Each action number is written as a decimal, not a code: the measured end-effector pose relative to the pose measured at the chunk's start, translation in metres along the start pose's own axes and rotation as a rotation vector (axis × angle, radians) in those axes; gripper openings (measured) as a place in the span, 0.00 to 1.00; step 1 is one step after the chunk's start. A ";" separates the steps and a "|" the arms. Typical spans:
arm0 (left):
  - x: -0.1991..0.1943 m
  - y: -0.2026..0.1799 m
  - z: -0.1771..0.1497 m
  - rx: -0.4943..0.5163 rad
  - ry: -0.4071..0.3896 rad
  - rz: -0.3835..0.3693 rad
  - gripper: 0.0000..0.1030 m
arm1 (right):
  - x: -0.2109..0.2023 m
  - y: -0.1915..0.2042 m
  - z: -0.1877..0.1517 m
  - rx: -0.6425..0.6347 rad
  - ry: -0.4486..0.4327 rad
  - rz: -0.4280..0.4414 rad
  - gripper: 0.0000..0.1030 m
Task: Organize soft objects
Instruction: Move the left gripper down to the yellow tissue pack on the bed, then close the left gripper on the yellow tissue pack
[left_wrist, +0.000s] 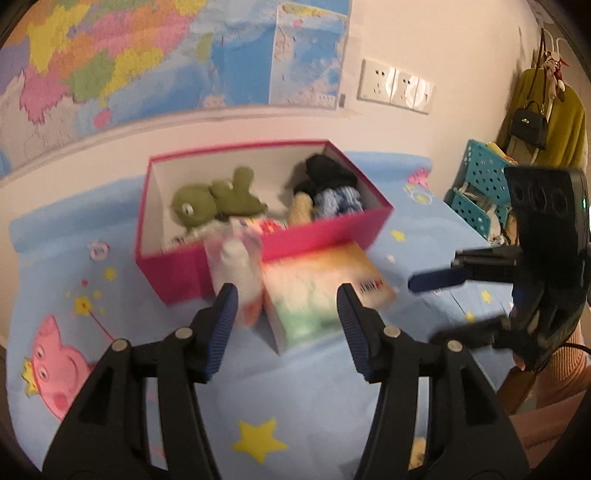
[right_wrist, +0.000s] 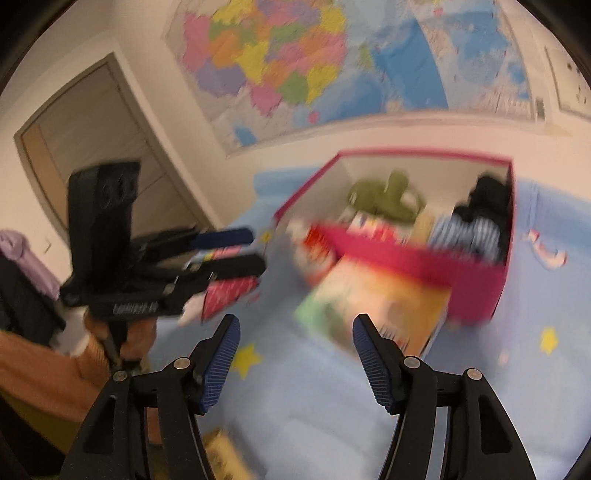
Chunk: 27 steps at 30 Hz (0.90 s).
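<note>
Claws: left claw and right claw both stand apart, nothing between the pads.
Bed sheet: tissue pack lies just before the box, touching it.
Pink box: green plush and dark bundle inside.
Risk: blurred, moving claws could knock the box wall, shifting it.

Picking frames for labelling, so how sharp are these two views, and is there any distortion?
Left wrist view: pink box fairly sharp, the tissue pack in front smeared. Right wrist view: motion blur throughout, box contents barely readable. Both: fisheye bending, dark corners, warm indoor light.
</note>
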<state>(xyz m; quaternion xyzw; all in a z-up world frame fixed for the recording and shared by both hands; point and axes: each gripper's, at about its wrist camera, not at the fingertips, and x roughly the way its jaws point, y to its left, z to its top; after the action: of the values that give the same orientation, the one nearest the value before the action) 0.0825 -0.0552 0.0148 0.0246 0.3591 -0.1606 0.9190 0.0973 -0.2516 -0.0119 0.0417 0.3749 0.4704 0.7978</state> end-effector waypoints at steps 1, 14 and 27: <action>0.000 -0.002 -0.005 -0.001 0.009 0.000 0.56 | 0.002 0.003 -0.009 0.003 0.025 0.001 0.66; -0.004 -0.010 -0.093 -0.054 0.213 -0.197 0.56 | 0.027 0.013 -0.082 0.100 0.193 0.069 0.66; -0.011 -0.025 -0.140 -0.080 0.362 -0.402 0.56 | 0.041 0.031 -0.105 0.108 0.269 0.133 0.56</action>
<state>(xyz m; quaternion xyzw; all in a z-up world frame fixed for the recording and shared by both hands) -0.0244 -0.0530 -0.0801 -0.0550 0.5212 -0.3187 0.7898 0.0199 -0.2326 -0.0968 0.0462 0.4995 0.5027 0.7040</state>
